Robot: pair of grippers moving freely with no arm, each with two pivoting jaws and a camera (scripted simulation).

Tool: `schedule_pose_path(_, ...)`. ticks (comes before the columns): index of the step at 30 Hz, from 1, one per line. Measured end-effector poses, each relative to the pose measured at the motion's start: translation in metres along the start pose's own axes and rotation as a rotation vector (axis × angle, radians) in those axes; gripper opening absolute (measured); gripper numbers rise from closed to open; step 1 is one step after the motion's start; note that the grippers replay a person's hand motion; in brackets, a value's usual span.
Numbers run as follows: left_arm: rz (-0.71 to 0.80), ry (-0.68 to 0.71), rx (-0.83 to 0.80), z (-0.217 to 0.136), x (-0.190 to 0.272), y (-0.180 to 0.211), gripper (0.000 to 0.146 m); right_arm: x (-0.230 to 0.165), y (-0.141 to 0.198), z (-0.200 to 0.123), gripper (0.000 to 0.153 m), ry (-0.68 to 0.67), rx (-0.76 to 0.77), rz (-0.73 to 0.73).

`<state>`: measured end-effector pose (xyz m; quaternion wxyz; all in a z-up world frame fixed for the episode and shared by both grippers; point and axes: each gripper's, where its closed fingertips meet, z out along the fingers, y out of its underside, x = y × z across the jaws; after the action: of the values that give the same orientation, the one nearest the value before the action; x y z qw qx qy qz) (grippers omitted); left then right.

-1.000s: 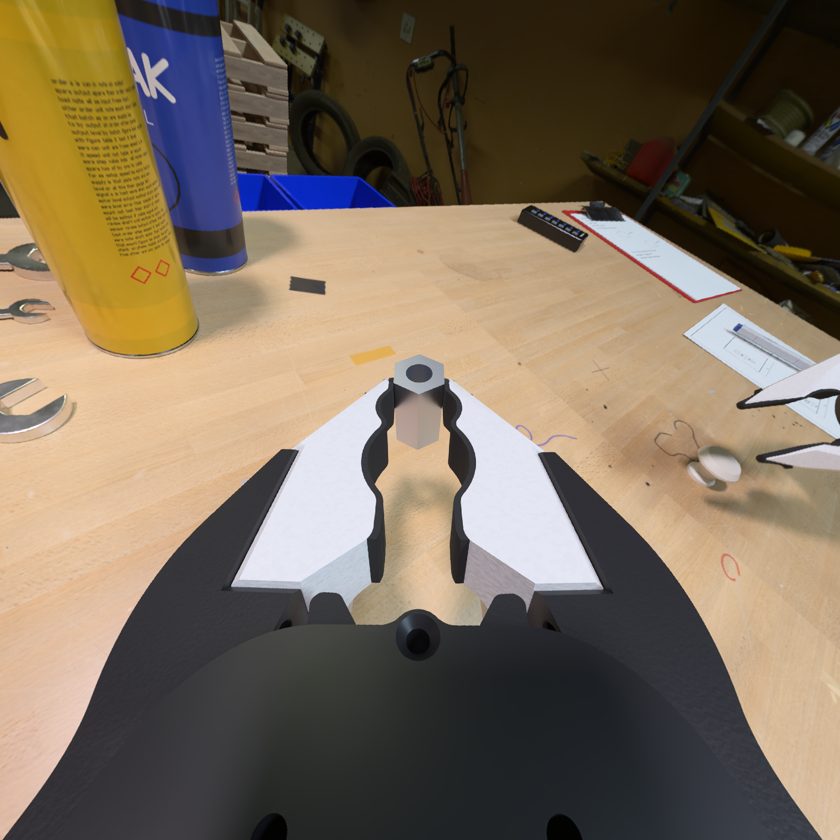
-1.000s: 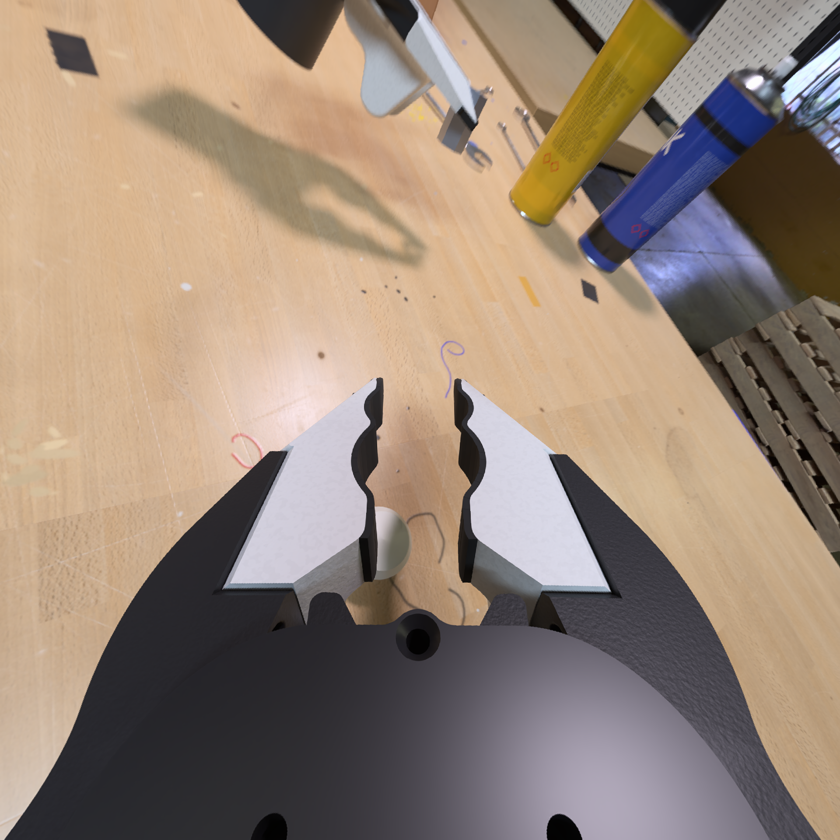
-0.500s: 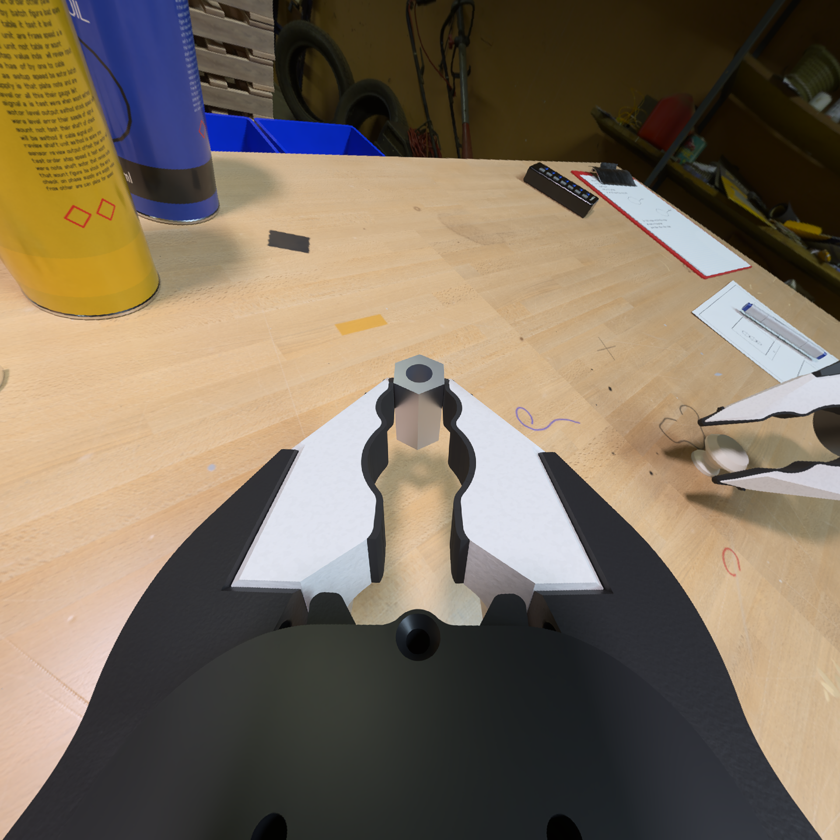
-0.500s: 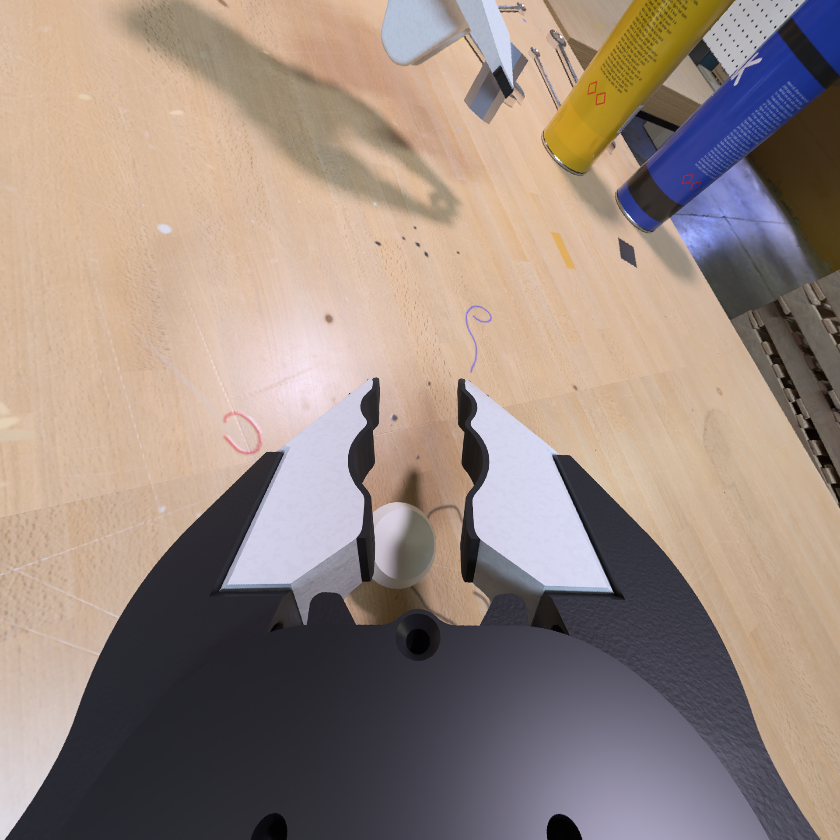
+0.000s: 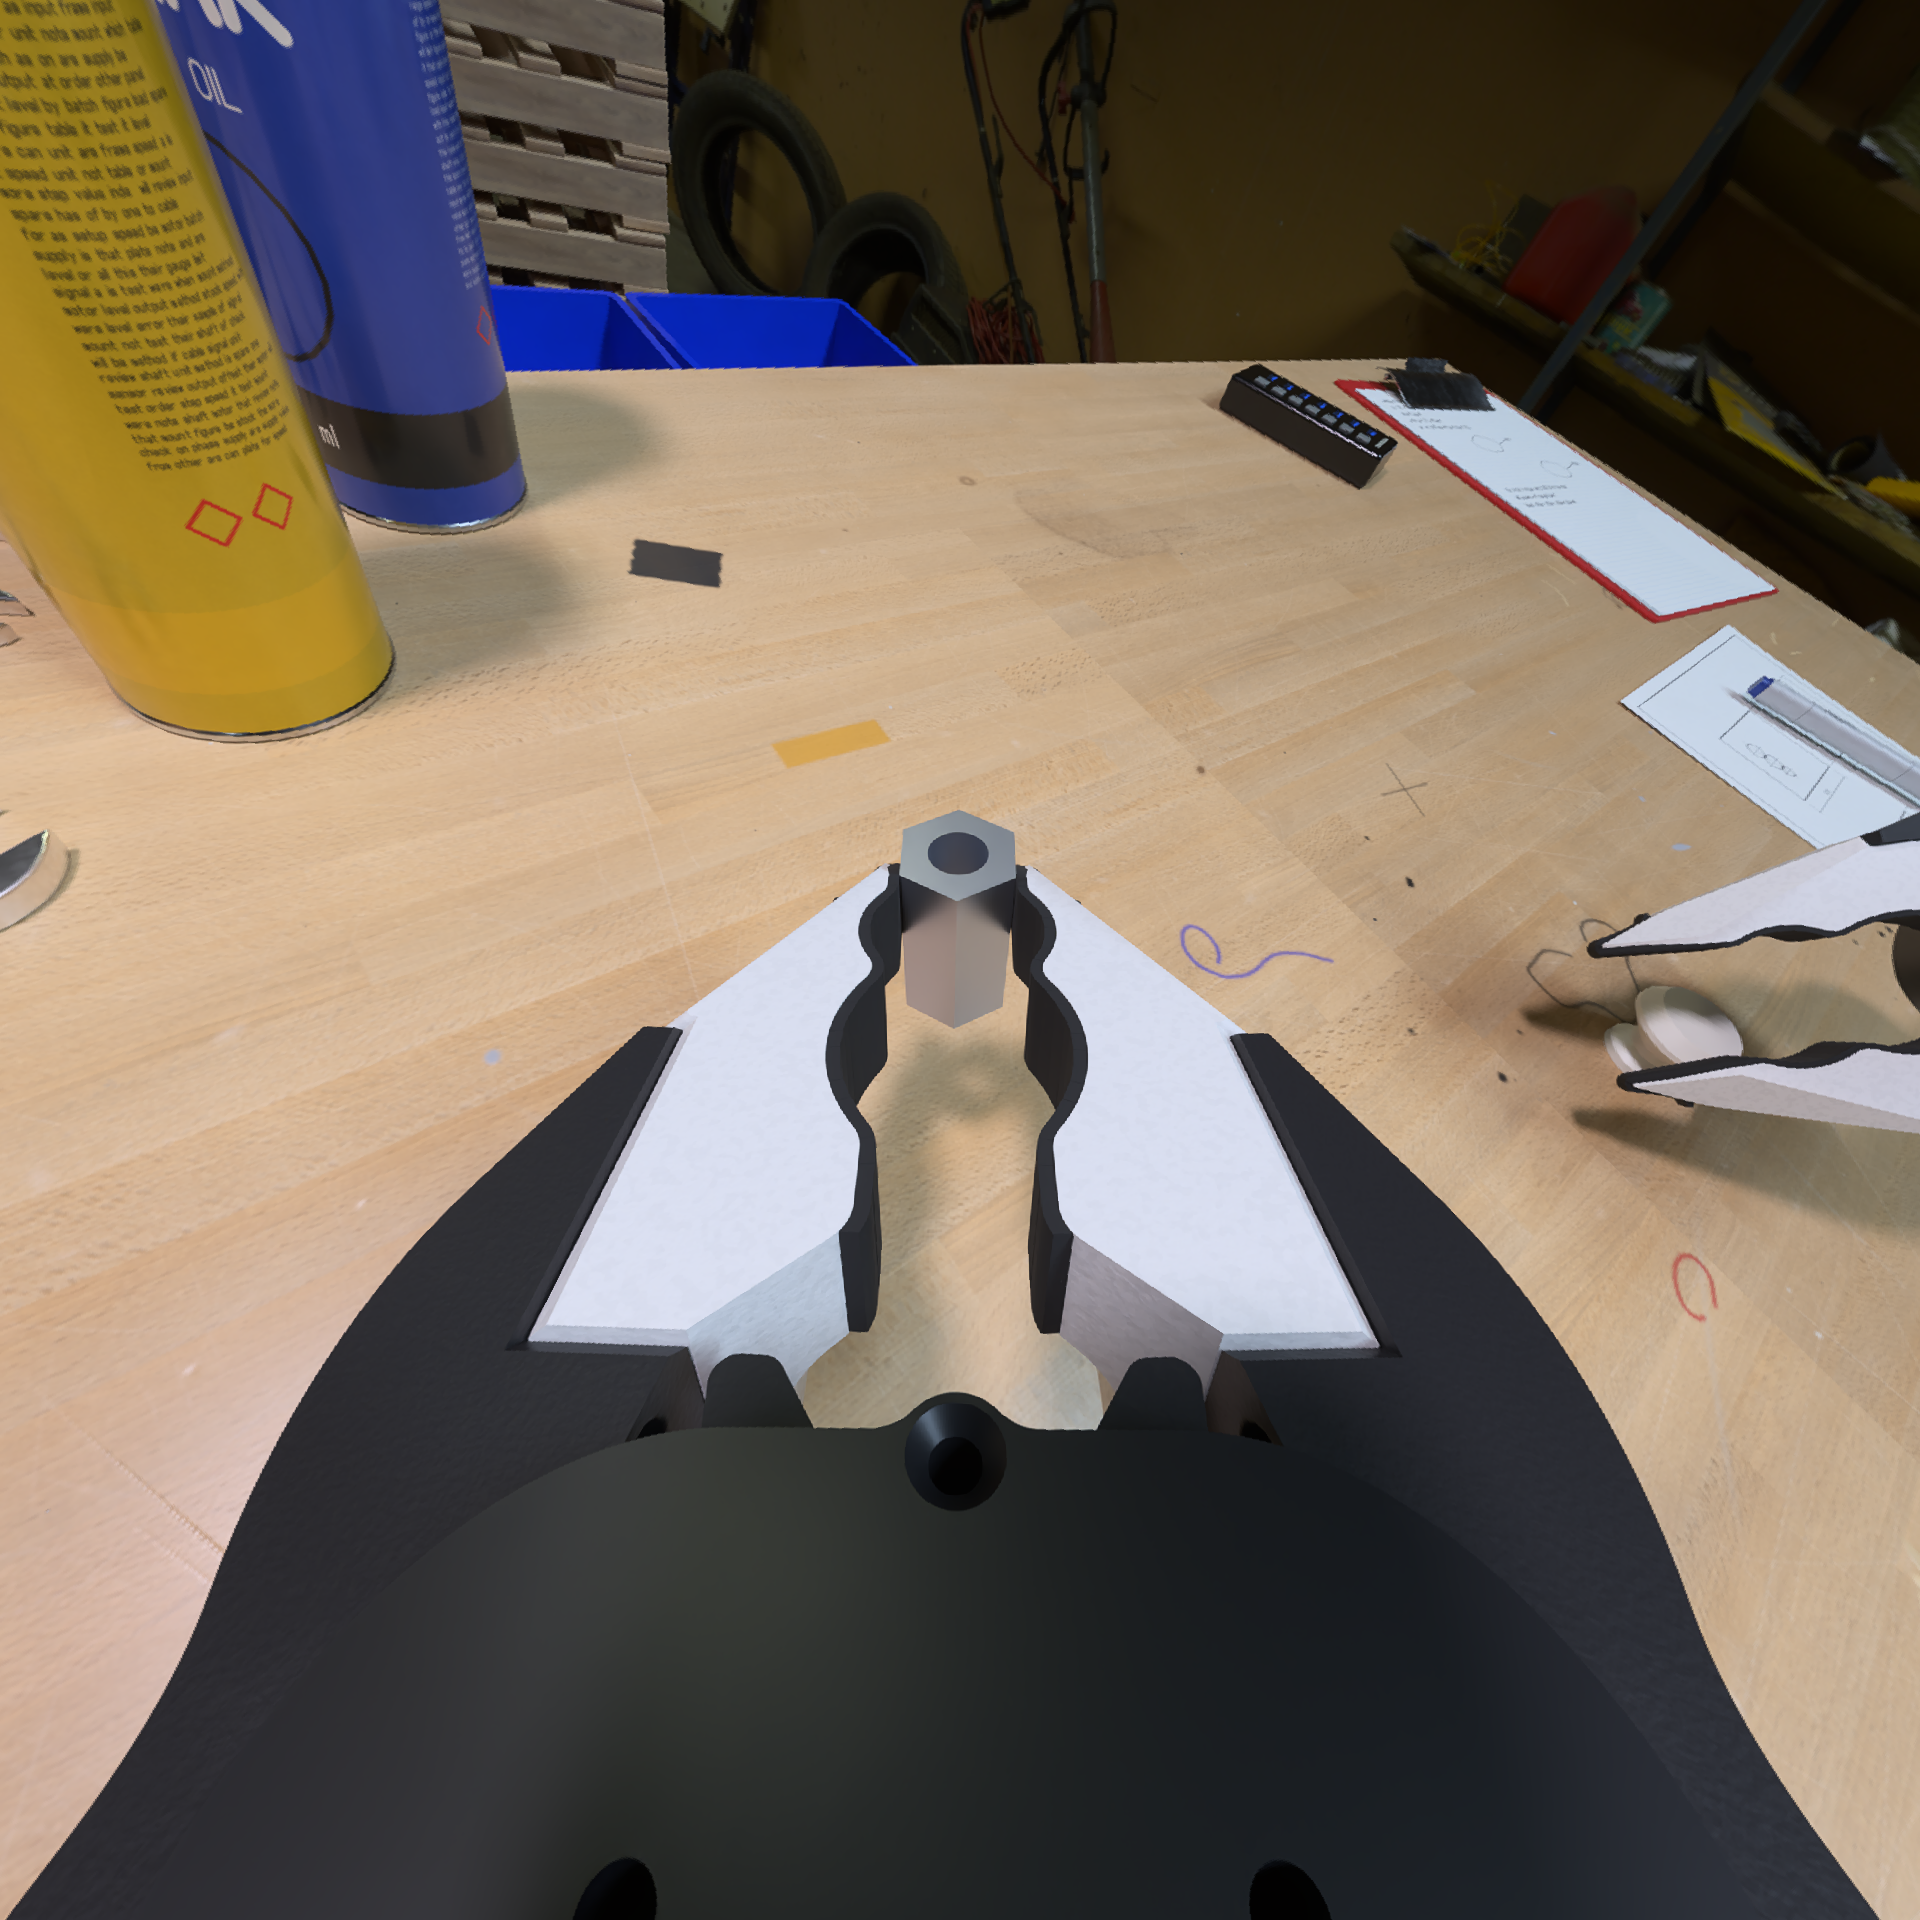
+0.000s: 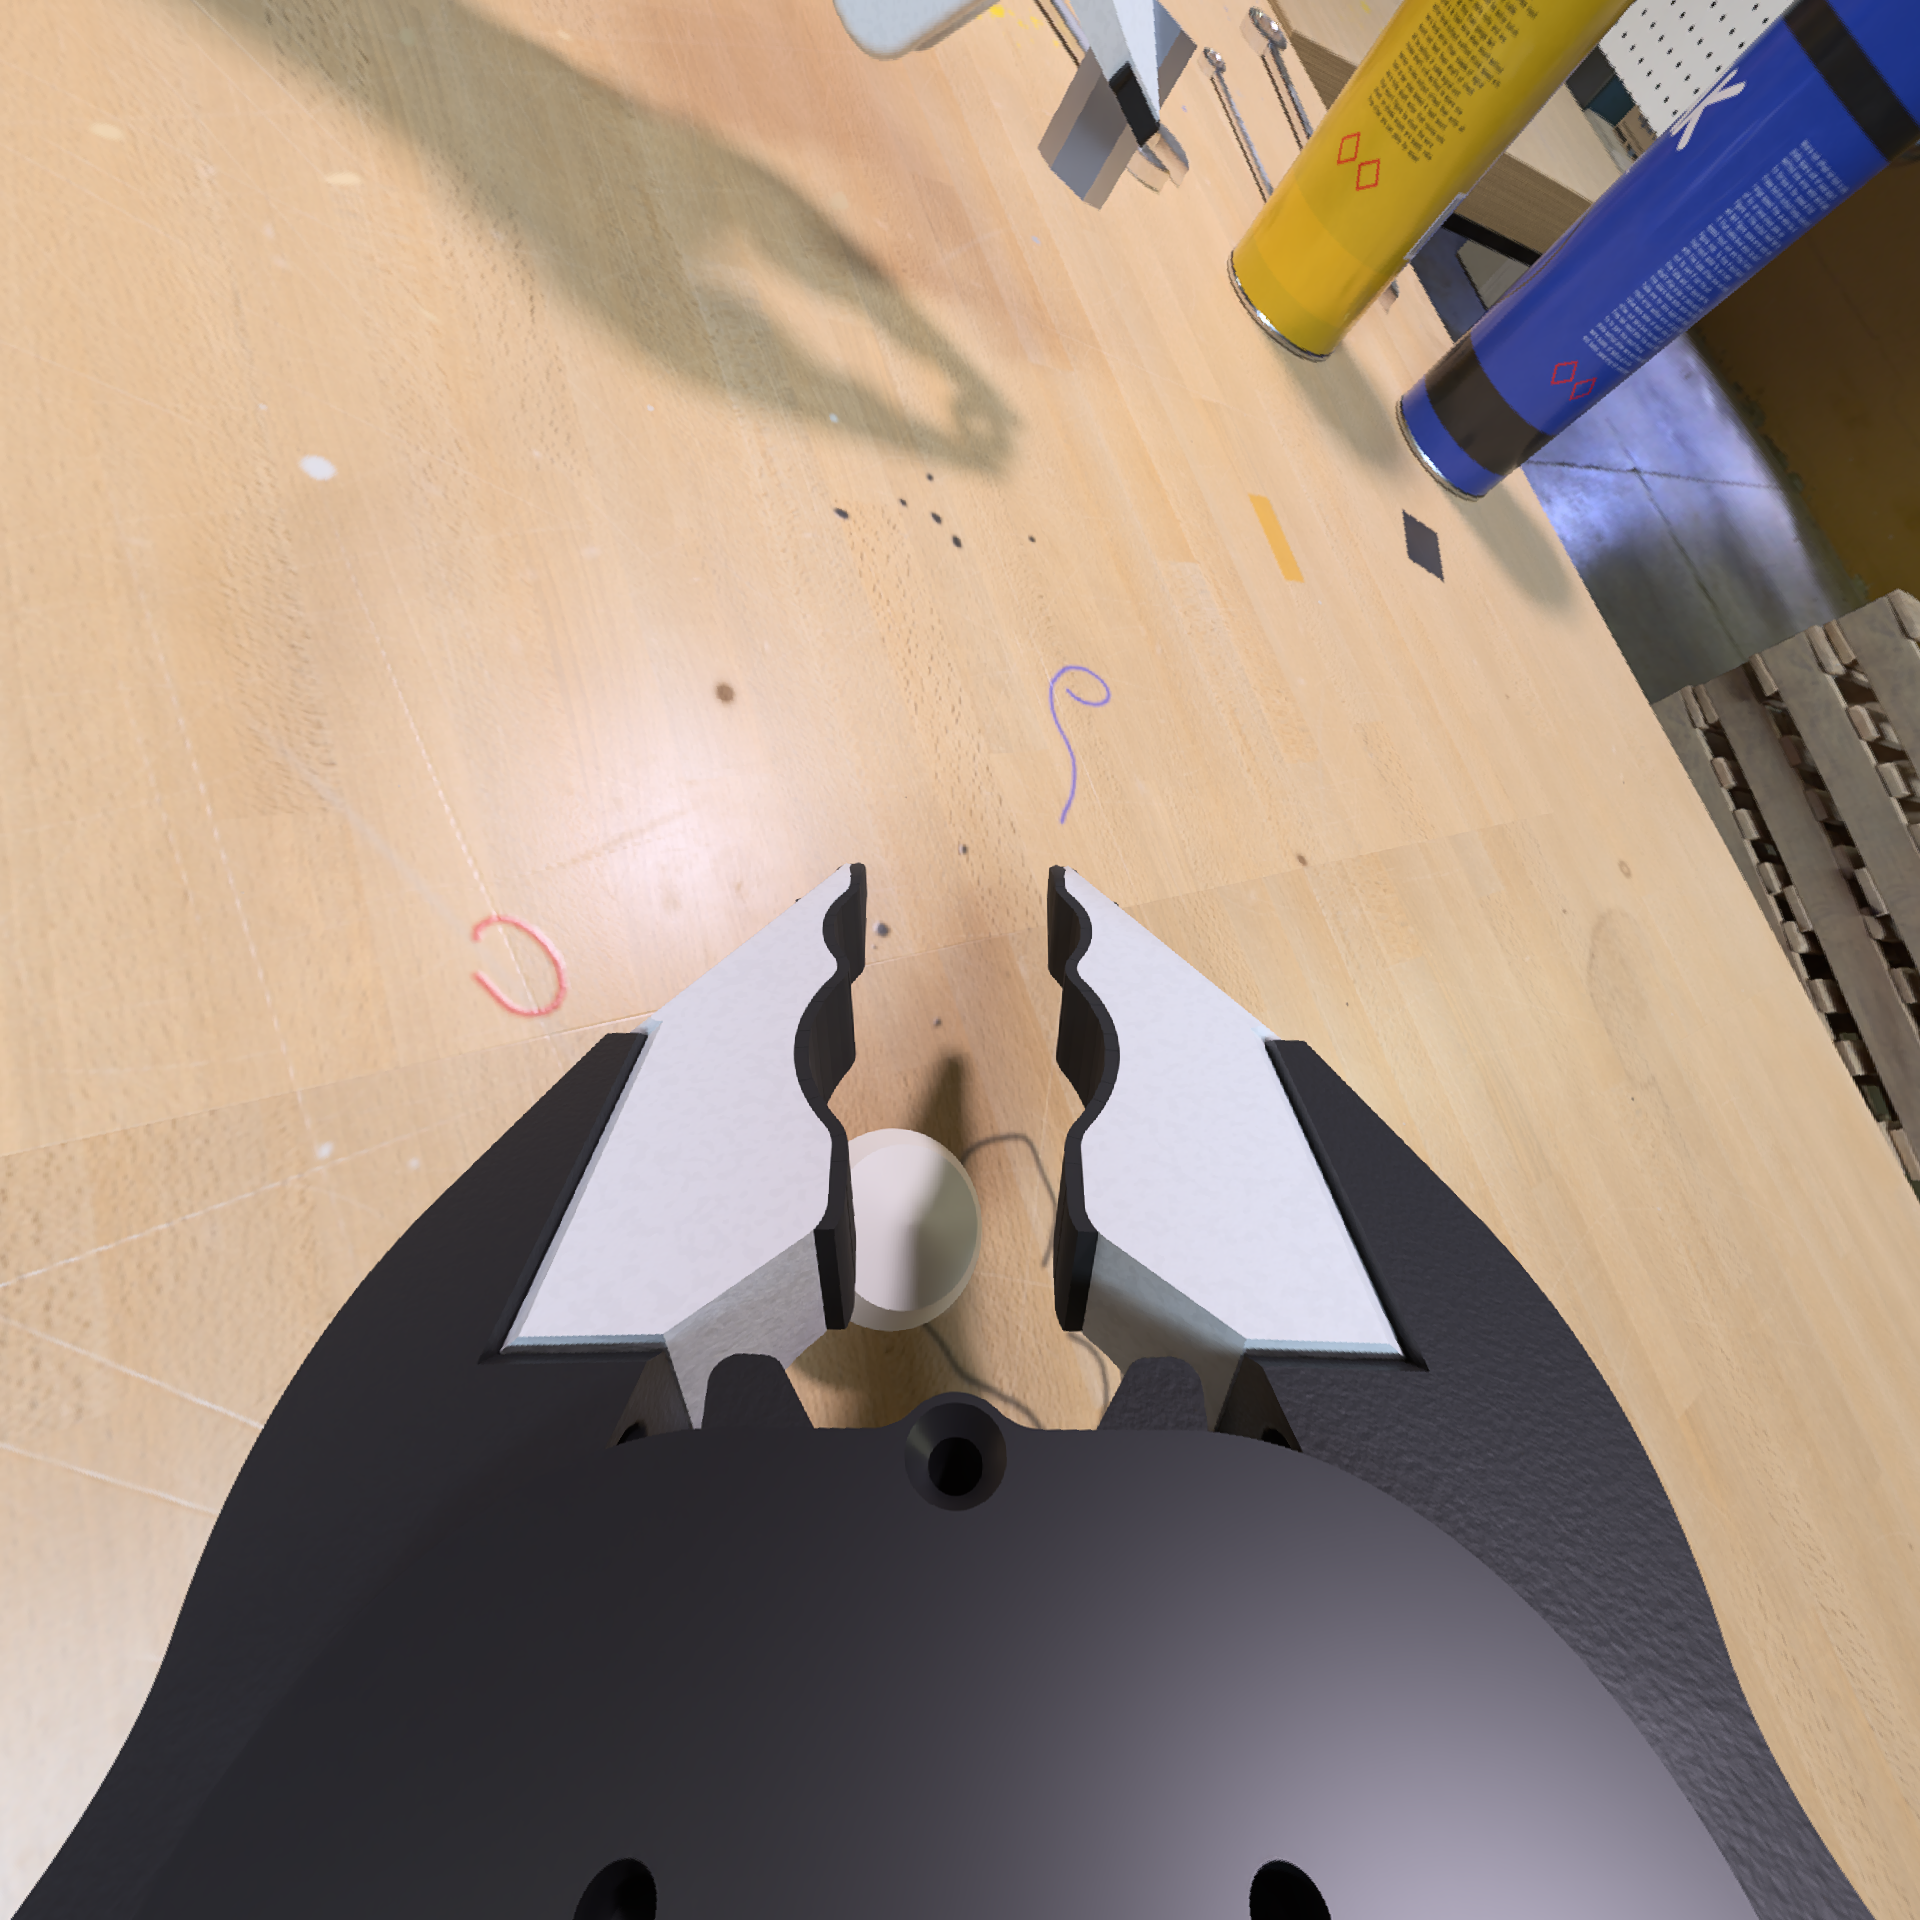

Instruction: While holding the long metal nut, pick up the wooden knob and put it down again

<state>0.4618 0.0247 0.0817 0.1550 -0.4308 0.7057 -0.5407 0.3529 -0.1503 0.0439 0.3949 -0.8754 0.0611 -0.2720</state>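
Clamped at the tips of the left gripper on the long metal nut, held clear above the wooden bench, upright, bored hex face turned up toward the camera, long axis running top to bottom across the fingers. Parted on the right gripper, straddling the wooden knob that lies on the bench well back in the gap, close to the palm rather than at the tips. Touching or nearly touching the left-hand finger in the right wrist view, with a clear gap to the other finger. Best done by centring first, a small sideways shift so both fingers meet the knob together, otherwise a likely shove across the bench on closing. Then a slow squeeze, a modest lift, and a gentle return to the same spot, all with the left grip unchanged and kept well away. Seen from the left wrist view as a pale mushroom shape lying on its side between the white fingers, round cap toward the far finger, narrower foot toward the near one; short axis apparently across the gap, though hard to tell exactly. Farther out, a yellow can and a blue can standing at the bench's far side, well apart from both.
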Motion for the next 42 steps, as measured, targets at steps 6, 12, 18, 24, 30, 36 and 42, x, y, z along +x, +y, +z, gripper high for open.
schedule_pose_path(6, -0.003, -0.01, 0.0, -0.001, 0.003, 0.001, 0.02, -0.002, 0.003, 0.002, 0.036, -0.005, -0.025, -0.015)
schedule_pose_path(12, -0.001, -0.021, -0.006, -0.002, 0.007, 0.003, 0.02, -0.004, 0.005, -0.001, 0.054, -0.041, -0.038, 0.009)
schedule_pose_path(18, 0.02, -0.045, 0.005, -0.003, 0.01, 0.003, 0.02, -0.006, 0.011, -0.004, 0.068, -0.07, -0.082, 0.027)
schedule_pose_path(24, 0.032, -0.047, 0.001, -0.001, 0.013, 0.004, 0.02, -0.009, 0.019, -0.004, 0.074, -0.183, -0.14, 0.106)
schedule_pose_path(30, 0.034, -0.041, -0.005, 0.001, 0.014, 0.006, 0.02, -0.011, 0.02, -0.018, 0.076, -0.264, -0.199, 0.112)
schedule_pose_path(36, 0.018, -0.03, -0.001, 0.002, 0.015, 0.006, 0.02, -0.023, 0.033, -0.024, 0.071, -0.368, -0.311, 0.101)
schedule_pose_path(42, 0.011, -0.027, 0.006, 0.002, 0.016, 0.005, 0.02, -0.019, 0.034, -0.027, 0.073, -0.359, -0.312, 0.101)
